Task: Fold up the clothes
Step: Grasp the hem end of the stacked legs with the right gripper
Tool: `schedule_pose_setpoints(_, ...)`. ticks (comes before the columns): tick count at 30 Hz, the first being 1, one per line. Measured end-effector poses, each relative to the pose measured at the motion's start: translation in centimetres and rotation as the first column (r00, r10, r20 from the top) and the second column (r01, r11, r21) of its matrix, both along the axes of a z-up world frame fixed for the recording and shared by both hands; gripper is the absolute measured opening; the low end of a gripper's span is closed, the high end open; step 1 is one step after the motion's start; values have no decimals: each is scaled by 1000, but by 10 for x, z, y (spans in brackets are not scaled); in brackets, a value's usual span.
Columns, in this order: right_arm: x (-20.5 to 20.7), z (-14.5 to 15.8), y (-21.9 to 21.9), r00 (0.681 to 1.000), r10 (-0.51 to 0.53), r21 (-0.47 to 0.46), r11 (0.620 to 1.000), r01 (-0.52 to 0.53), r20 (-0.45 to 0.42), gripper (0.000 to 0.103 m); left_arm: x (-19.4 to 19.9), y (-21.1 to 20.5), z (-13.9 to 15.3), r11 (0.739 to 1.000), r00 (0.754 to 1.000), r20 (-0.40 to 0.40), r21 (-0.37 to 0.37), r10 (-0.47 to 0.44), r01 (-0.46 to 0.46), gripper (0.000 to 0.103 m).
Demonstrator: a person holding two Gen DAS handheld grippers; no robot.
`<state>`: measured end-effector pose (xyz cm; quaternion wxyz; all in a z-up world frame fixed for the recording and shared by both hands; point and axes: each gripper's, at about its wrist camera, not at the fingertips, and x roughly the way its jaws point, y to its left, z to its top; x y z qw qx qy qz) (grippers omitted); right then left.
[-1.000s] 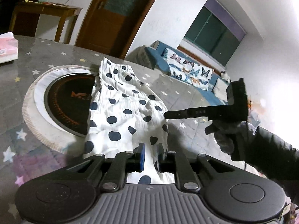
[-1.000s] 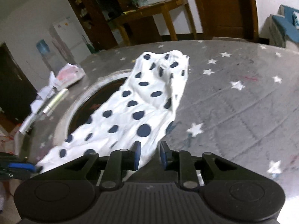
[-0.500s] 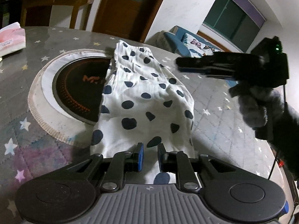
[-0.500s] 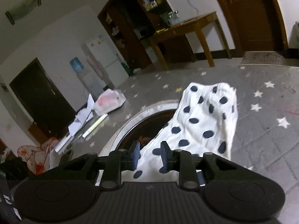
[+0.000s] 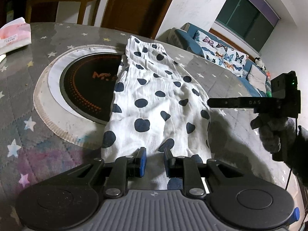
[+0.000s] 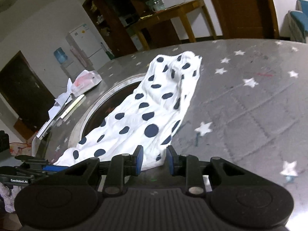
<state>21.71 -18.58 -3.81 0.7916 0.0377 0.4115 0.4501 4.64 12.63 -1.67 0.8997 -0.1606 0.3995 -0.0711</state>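
Swung my right gripper back down beside polka-dot garment edge on bench. Left gripper stayed at near hem. Both fingers parted, gripping nothing; regrasp likely.

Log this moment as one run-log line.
stage: mid-fold | polka-dot garment: on table, partly over cooktop | left claw: open | right claw: open

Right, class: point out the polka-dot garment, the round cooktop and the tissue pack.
polka-dot garment (image 5: 154, 104), left wrist view, middle of the cloth.
round cooktop (image 5: 86, 88), left wrist view, bare dark glass.
tissue pack (image 5: 15, 35), left wrist view, front face.
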Motion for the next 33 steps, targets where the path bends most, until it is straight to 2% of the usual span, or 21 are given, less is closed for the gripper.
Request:
schedule_pose_setpoints(3,-1,-8,5,1000,15,8,1000,-15,-7,25,0,0,0,1000,1000,-1,1,3,-3,22)
schedule_pose_setpoints(6,-6,-5,7,1000,16,-20,1000,-16,16,8,-1,1,1,1000,1000,1,0,2,-2,22)
schedule_pose_setpoints(9,-17,4,5,997,22,-90,996,-15,78,5,-3,3,0,1000,1000,1,-3,-3,3,22)
schedule_pose_setpoints(12,-24,10,3,993,19,-154,988,0,119,5,-5,5,-2,1000,1000,-2,-11,-13,13,22)
schedule_pose_setpoints(15,-24,10,3,991,2,-198,980,25,135,17,-8,6,-2,1000,1000,-4,-15,-26,26,22)
schedule_pose_setpoints(17,-25,16,5,986,-9,-208,977,44,167,19,-9,7,2,999,999,5,-12,-43,43,28)
schedule_pose_setpoints(22,-28,35,17,965,-8,-212,975,66,261,21,-10,4,18,997,996,49,-1,-71,71,29)
schedule_pose_setpoints(27,-15,33,46,967,21,-200,979,31,254,21,8,0,25,998,995,83,-12,-61,62,32)
schedule_pose_setpoints(33,15,16,80,973,17,-222,974,36,231,21,31,5,10,999,999,43,-17,-28,29,32)
